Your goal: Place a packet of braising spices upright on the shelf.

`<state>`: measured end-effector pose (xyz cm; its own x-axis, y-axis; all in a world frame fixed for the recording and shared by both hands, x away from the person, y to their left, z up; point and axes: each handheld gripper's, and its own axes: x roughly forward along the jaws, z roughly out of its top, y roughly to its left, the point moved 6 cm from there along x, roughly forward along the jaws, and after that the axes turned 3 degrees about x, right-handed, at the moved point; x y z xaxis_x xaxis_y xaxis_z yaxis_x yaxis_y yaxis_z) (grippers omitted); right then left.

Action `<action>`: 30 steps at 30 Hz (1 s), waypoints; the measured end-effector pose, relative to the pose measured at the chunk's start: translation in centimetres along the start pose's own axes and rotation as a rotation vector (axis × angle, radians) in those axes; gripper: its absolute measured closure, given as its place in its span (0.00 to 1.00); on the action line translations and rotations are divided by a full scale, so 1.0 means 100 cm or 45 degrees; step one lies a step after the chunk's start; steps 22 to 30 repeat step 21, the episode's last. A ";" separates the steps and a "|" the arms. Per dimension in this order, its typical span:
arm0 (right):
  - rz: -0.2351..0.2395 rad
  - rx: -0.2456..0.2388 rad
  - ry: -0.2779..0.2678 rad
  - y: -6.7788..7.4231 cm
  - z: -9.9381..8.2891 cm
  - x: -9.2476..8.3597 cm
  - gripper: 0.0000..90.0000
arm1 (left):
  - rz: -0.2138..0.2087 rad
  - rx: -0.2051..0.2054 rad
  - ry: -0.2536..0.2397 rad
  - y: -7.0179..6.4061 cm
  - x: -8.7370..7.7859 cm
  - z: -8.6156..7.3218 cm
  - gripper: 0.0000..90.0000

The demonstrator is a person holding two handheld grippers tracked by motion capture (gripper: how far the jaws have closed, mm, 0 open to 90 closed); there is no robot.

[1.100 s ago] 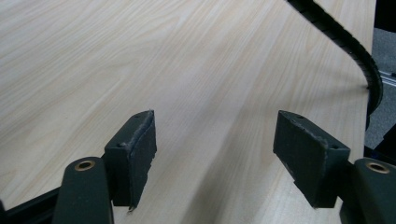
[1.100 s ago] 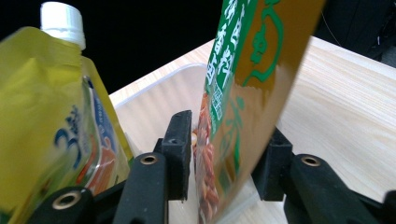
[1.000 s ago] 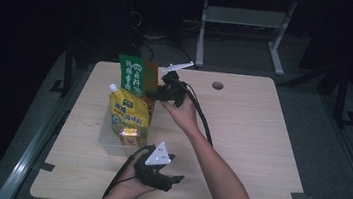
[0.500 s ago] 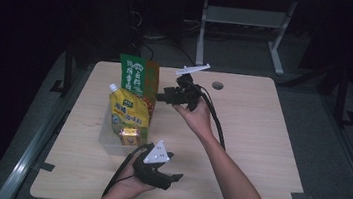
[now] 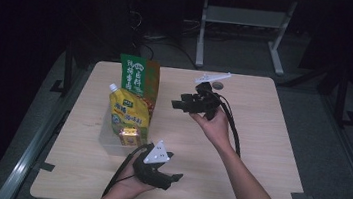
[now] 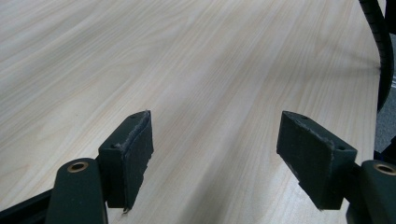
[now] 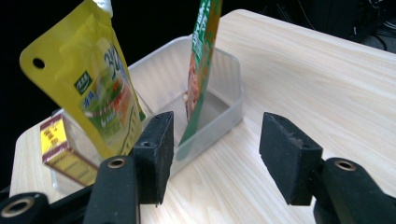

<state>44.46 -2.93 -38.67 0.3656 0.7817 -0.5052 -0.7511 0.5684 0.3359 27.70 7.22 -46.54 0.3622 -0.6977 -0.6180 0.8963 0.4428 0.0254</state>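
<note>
Pale wood grain runs under everything here: the table (image 5: 259, 154) carries a clear plastic bin (image 7: 224, 100) at the left of the high view, and in it stand a green snack packet (image 5: 139, 77), a yellow spouted pouch (image 5: 128, 114) and a small yellow-and-red box (image 5: 129, 135). Your right gripper (image 5: 176, 103) sits mid-frame, apart from the bin and pointing at it, its jaws having just been opening; they stand well apart with nothing between them and nothing touched. In the right gripper view the green packet leans upright at the bin's far end and the pouch tilts at upper left. The packing step looks finished for that packet, so draw the hand away level and clear of the bin's rim to avoid tipping the tall packs. Your left gripper (image 5: 175, 178) rests low at the bottom centre, jaws spread wide over bare tabletop, holding nothing.
</note>
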 end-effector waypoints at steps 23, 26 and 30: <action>-0.040 0.069 0.024 -0.009 -0.048 -0.045 0.42 | -0.011 -0.010 -0.013 -0.001 0.000 -0.001 0.27; -0.040 0.069 0.024 -0.009 -0.048 -0.045 0.42 | -0.011 -0.010 -0.013 -0.001 0.000 -0.001 0.27; -0.040 0.069 0.024 -0.009 -0.048 -0.045 0.42 | -0.011 -0.010 -0.013 -0.001 0.000 -0.001 0.27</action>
